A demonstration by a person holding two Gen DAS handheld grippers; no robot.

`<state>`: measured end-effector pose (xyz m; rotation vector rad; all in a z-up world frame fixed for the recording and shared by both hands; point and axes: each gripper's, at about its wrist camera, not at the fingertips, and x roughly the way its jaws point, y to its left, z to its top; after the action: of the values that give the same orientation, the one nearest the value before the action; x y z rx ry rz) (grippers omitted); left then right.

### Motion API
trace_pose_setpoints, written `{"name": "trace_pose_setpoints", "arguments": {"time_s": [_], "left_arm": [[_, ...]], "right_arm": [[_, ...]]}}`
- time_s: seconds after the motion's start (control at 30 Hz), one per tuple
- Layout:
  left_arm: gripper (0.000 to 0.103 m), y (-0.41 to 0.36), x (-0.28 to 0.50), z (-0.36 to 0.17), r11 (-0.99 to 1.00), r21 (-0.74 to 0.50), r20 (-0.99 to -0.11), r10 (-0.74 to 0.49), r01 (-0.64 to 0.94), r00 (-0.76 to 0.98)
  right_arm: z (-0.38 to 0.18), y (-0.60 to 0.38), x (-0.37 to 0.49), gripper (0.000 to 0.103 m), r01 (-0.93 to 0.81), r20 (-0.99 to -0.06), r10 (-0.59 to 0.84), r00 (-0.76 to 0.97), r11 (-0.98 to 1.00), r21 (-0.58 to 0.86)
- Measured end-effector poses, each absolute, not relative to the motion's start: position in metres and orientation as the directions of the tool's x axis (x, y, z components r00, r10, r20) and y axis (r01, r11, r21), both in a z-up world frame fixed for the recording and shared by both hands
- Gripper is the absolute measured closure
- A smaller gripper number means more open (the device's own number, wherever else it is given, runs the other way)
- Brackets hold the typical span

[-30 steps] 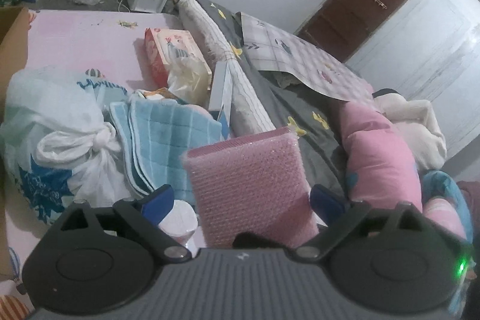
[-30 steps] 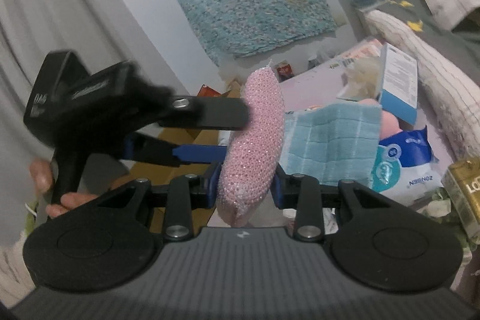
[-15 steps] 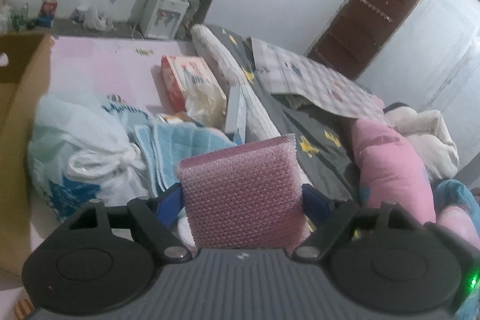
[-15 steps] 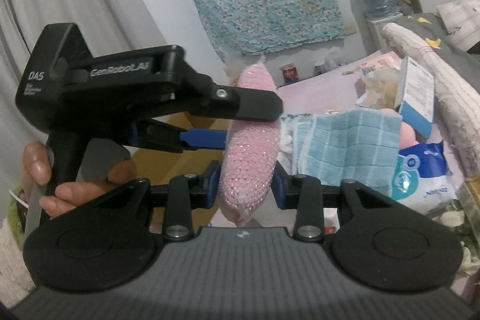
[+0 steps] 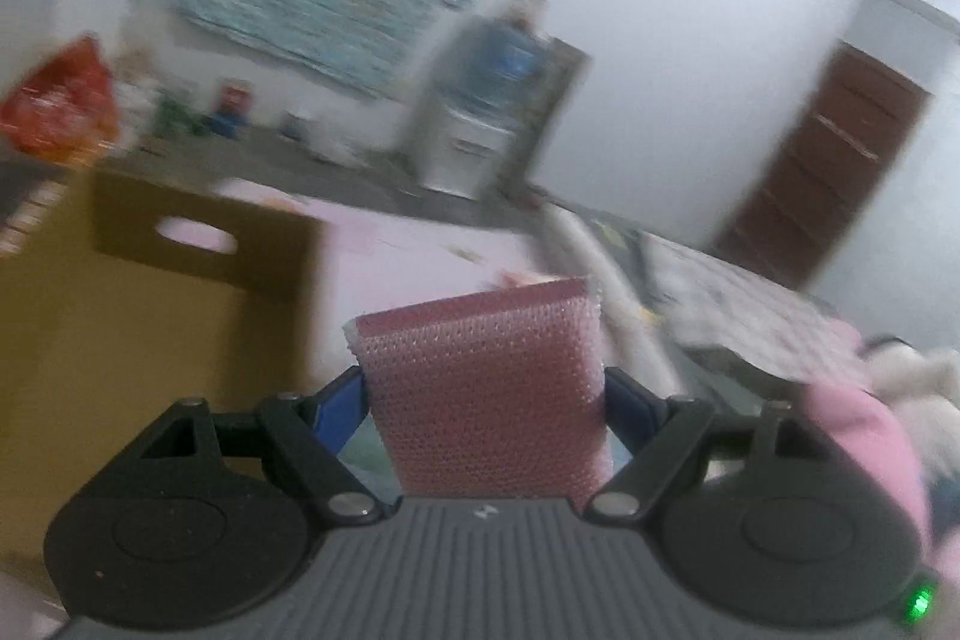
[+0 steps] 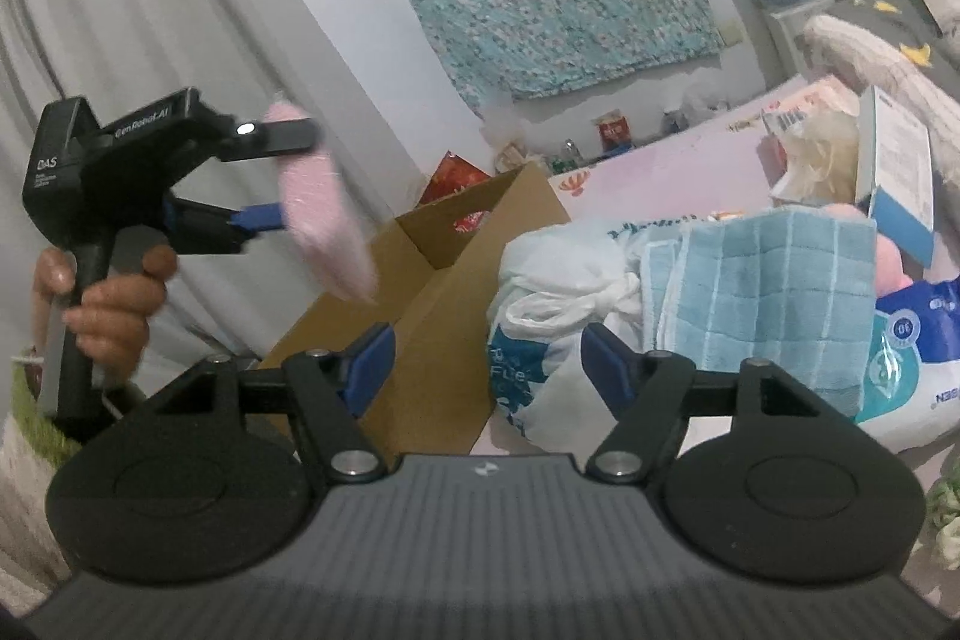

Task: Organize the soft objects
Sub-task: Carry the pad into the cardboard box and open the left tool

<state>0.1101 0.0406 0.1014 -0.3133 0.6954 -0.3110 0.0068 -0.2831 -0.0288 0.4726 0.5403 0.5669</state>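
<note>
My left gripper (image 5: 483, 391) is shut on a pink sponge (image 5: 486, 388) and holds it in the air; the left wrist view is blurred. In the right wrist view the left gripper (image 6: 270, 178) with the sponge (image 6: 321, 226) is at the left, above an open cardboard box (image 6: 456, 292). My right gripper (image 6: 483, 361) is open and empty, in front of the box. A blue towel (image 6: 762, 292) lies beside a knotted white plastic bag (image 6: 558, 292) on the pink mat.
The cardboard box (image 5: 150, 292) with a handle hole is left in the left wrist view. A wipes pack (image 6: 912, 340), a blue-white carton (image 6: 894, 172) and a pink plush (image 6: 894, 262) lie to the right. A water dispenser (image 5: 480, 124) stands at the wall.
My right gripper has let go of the pink sponge and opened. My left gripper has carried the sponge up and to the left, over the cardboard box.
</note>
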Motion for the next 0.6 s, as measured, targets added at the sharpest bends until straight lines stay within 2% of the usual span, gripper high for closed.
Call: {"name": "trace_pose_setpoints", "arguments": {"time_s": [0.1,0.23,0.4,0.5,0.6], "left_arm": [[0.019,0.078,0.146,0.099,0.948,-0.307,-0.622,-0.263,0.079,0.737],[0.019,0.112,0.213,0.067,0.989,-0.147,-0.728,-0.092,-0.025,0.679],[0.019,0.132,0.291,0.011,0.999,0.031,-0.834,0.047,-0.038,0.549],[0.019,0.129,0.322,-0.019,0.99,0.144,-0.85,0.125,-0.003,0.512],[0.019,0.125,0.342,-0.04,0.958,0.284,-0.815,0.217,0.043,0.536]], "right_arm": [[-0.037,-0.285,0.017,0.034,-0.343,-0.363,0.604,0.71,0.746,0.57],[-0.047,-0.284,0.032,0.034,-0.3,-0.407,0.583,0.703,0.762,0.574],[-0.052,-0.282,0.048,0.034,-0.264,-0.443,0.55,0.707,0.788,0.556],[-0.055,-0.284,0.057,0.034,-0.236,-0.46,0.53,0.712,0.798,0.554],[-0.058,-0.284,0.064,0.034,-0.216,-0.476,0.518,0.711,0.804,0.554]]}}
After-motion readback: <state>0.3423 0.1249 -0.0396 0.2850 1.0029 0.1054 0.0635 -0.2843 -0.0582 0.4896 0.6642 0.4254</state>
